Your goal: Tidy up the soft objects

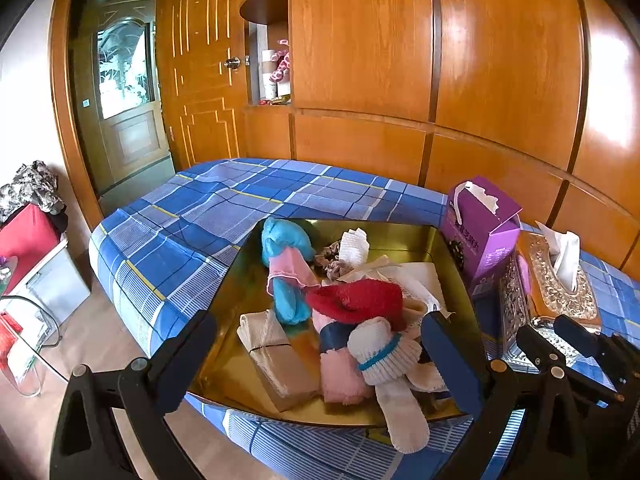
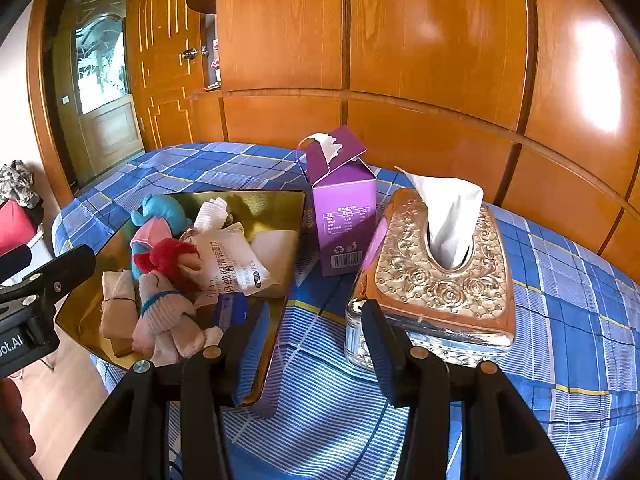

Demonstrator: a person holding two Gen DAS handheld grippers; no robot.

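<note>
On top of the blue plaid bedspread (image 2: pixel 560 320) sits a shiny gold tray (image 1: pixel 400 236) holding a loose heap of soft items: a teal plush toy (image 1: pixel 286 248) with a pink skirt, a red knitted piece (image 1: pixel 360 300), a white sock with a blue band (image 1: pixel 384 356), a pink fuzzy cloth (image 1: pixel 340 376), a beige bundle tied with a dark band (image 1: pixel 276 356), a scrunchie (image 1: pixel 332 264) and a packet of wipes (image 2: pixel 232 264). Just right of the tray stand a purple carton (image 2: pixel 344 220) and an ornate tissue box (image 2: pixel 436 280).

The left gripper (image 1: pixel 320 344) hangs over the near side of the tray, jaws spread wide with nothing between them; the sock and pink cloth lie in the gap below. The right gripper (image 2: pixel 308 336) is likewise wide apart and empty, its left finger over the tray's near corner, its right finger in front of the tissue box.

Finding: the soft things already lie gathered in the tray, which fits either a heap awaiting sorting or one just collected; the pictures do not settle which.

Recommendation, as judgement: any grasp should pinch one item at its bulk, not a trailing edge, since the pieces overlap and may drag a neighbour. The white sock overhangs the near rim and could slip off. Keep the right fingers clear of the tissue box.
</note>
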